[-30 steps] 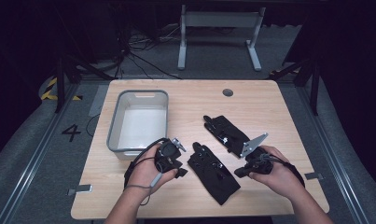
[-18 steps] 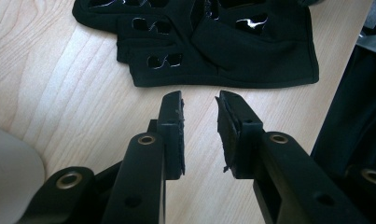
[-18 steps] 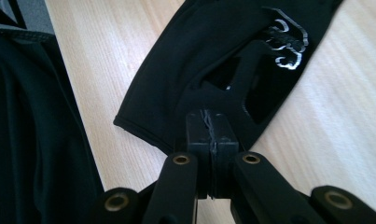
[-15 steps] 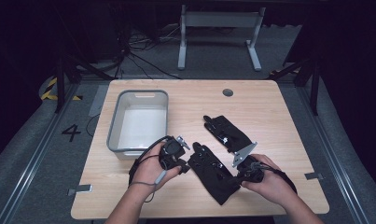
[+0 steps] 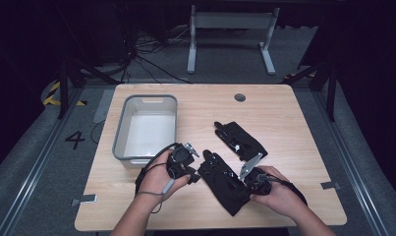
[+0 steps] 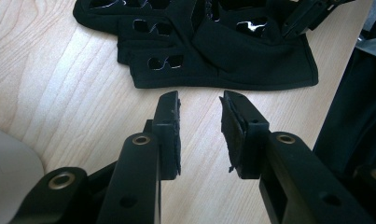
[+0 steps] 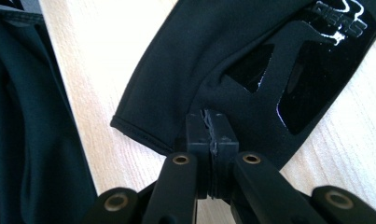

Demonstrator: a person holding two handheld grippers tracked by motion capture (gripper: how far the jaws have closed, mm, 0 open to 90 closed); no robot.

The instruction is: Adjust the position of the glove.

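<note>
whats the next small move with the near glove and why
Probably bring the left gripper forward onto the near glove's cuff hem and close. Its jaws stand open just short of that hem with bare table between them, having just been opening, while the right gripper is shut on the glove's cloth. The grey bin sits to the left.

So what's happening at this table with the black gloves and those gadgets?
A person at a wooden table works a hand-held claw in each hand. The right claw is shut on the cuff of the nearer black fabric glove, pinching its cloth. The left claw sits open just short of that glove's edge, nothing between its jaws. A second black glove lies farther back, and a grey plastic bin stands to the left.
</note>
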